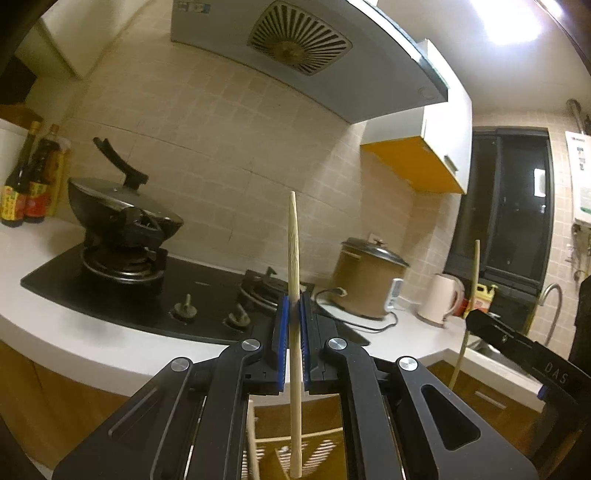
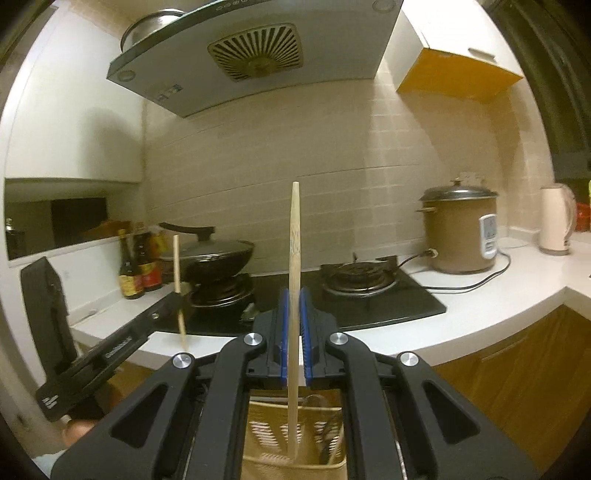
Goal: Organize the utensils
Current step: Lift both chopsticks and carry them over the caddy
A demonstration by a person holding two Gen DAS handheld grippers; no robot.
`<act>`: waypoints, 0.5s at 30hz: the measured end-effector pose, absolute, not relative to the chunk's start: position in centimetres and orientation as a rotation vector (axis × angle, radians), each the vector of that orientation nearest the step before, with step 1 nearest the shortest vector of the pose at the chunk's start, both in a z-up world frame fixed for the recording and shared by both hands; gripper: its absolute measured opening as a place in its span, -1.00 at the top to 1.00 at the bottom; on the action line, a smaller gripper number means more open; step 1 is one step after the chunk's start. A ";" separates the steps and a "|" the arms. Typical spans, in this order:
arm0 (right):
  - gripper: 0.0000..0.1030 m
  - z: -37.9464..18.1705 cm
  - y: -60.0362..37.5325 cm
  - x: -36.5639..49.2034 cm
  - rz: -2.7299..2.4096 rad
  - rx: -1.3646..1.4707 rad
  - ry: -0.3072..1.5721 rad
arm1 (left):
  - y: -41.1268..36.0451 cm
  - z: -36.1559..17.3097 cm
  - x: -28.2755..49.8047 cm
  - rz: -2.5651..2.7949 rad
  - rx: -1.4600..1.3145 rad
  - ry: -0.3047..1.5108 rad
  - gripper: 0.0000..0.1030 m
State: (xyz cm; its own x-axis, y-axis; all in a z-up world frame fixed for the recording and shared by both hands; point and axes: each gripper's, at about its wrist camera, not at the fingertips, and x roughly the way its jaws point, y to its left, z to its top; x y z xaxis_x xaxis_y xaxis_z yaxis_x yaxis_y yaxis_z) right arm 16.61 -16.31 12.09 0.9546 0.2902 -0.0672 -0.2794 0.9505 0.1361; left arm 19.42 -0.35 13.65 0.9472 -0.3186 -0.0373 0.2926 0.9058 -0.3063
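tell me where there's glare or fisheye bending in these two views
Left wrist view: a ceiling light blows out the top right corner, and the range hood and counter edge bow strongly. Right wrist view: no blown-out light, dimmer and evenly lit, black corners, the counter edge curves, and the chopstick stays sharp.

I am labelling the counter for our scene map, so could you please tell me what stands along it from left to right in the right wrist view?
sauce bottles → lidded wok → empty burner → rice cooker → kettle
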 end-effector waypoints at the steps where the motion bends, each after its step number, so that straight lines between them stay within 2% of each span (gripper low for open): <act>1: 0.91 11.9 -16.2 16.7 0.277 0.118 0.081 | -0.4 13.3 19.7 -0.314 -0.298 0.094 0.93; 15: 0.91 8.2 -16.2 18.7 0.238 0.100 0.092 | -2.2 11.2 20.0 -0.254 -0.192 0.061 0.93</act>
